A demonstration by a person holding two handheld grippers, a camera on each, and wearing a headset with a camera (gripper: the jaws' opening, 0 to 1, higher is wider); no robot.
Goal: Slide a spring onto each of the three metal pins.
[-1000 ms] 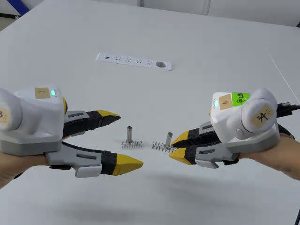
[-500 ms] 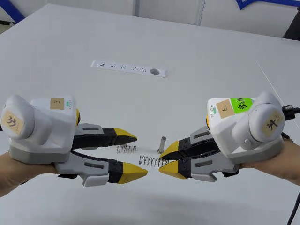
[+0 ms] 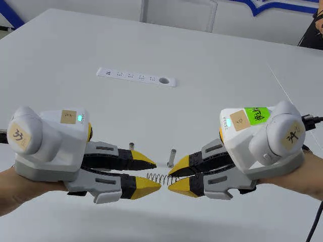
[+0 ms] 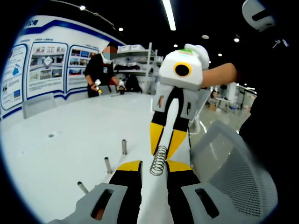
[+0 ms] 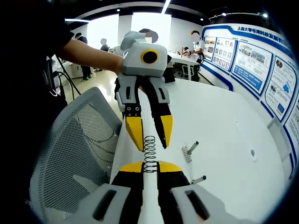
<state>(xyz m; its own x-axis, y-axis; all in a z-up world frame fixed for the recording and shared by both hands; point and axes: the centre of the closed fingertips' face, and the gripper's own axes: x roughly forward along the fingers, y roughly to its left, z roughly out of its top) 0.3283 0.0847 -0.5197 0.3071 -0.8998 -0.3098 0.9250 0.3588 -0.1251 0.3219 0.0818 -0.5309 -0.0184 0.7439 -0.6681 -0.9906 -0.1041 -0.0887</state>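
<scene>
Spring [image 3: 161, 178] held level above desk [image 3: 212, 75], one end clamped in right gripper [image 3: 170, 179]. Left gripper [image 3: 156, 173] jaws apart, straddling free end. Metal pins [image 4: 124, 146] springless on desk. Spring likely light, bendy, quick to flick away: pinch end coils gently.

Table [image 3: 217, 55]: white, plain top, wide, in front of me.
On it:
- 1 power strip [image 3: 136, 77], white, flat, far side, well apart from the rest.
- 3 metal pins, standing, spaced in a loose row nearer me: first pin [image 4: 124, 146], second pin [image 4: 108, 164], third pin [image 4: 82, 187].
- 1 spring [image 5: 186, 153], lying on its side just beside one pin's foot; touching or not, can't tell.
</scene>
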